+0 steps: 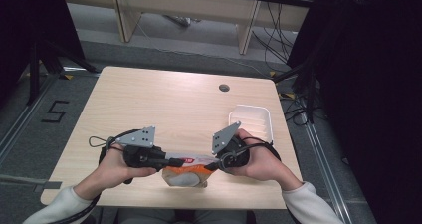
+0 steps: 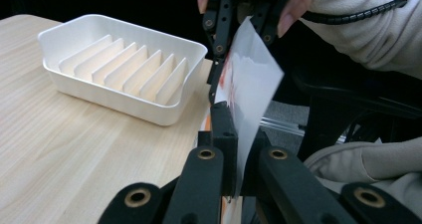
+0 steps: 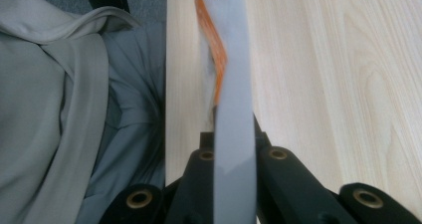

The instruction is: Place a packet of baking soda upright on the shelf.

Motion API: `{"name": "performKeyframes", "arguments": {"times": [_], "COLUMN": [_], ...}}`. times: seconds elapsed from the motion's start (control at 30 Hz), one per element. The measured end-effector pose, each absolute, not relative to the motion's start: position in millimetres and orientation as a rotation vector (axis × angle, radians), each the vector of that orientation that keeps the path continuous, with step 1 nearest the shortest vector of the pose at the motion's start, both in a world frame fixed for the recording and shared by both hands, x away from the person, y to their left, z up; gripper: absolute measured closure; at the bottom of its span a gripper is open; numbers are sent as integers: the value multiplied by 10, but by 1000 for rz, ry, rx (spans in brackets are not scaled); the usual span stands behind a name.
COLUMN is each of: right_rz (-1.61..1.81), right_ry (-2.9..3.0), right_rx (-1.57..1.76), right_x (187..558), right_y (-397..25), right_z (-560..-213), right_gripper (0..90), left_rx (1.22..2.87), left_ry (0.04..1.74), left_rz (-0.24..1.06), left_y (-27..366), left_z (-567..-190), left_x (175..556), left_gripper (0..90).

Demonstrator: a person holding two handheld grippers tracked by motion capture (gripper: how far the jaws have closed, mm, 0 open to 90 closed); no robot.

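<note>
Pale wooden table point(image 1: 164, 104), grey floor point(image 1: 20, 129)

Positioned at the near edge of the table point(image 1: 164, 99), with the packet point(image 1: 186, 170) between left gripper point(image 1: 171, 162) on its left and right gripper point(image 1: 211, 167) on its right, both clamped on it, and the tray point(image 1: 250, 120) behind-right of the packet.

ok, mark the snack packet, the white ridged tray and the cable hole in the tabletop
snack packet point(image 1: 186, 170): high view, its orange and white front between the two grippers.
white ridged tray point(image 2: 119, 69): left gripper view, the ridges on its floor.
cable hole point(image 1: 224, 87): high view, middle of the dark round grommet.
</note>
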State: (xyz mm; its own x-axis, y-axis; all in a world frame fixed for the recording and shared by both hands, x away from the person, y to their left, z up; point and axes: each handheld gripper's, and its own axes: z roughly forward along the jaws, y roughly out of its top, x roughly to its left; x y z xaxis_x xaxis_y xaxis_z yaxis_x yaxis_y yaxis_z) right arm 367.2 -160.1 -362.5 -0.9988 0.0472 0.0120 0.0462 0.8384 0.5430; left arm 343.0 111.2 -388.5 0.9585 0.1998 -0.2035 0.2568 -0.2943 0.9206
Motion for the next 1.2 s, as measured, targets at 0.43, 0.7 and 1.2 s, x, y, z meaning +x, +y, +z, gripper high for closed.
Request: {"name": "performKeyframes", "arguments": {"times": [0.43,0.7,1.2], "right_rz": [751,729,705], "right_ry": [3057,3063,3044], "right_rx": [114,231,269], "right_x": [3730,3780,3804], "right_y": [-1519,-1559,-1501], "right_z": [-3485,-3385,-3232], "right_gripper": [900,900,900], "left_rx": [1805,1775,1825], "left_ry": [368,517,649], "left_rz": [31,123,205], "left_y": [1264,1502,1809], "left_z": [-3954,-4120,-4552], "left_x": [3458,3374,3182], "left_gripper": [691,397,307]}}
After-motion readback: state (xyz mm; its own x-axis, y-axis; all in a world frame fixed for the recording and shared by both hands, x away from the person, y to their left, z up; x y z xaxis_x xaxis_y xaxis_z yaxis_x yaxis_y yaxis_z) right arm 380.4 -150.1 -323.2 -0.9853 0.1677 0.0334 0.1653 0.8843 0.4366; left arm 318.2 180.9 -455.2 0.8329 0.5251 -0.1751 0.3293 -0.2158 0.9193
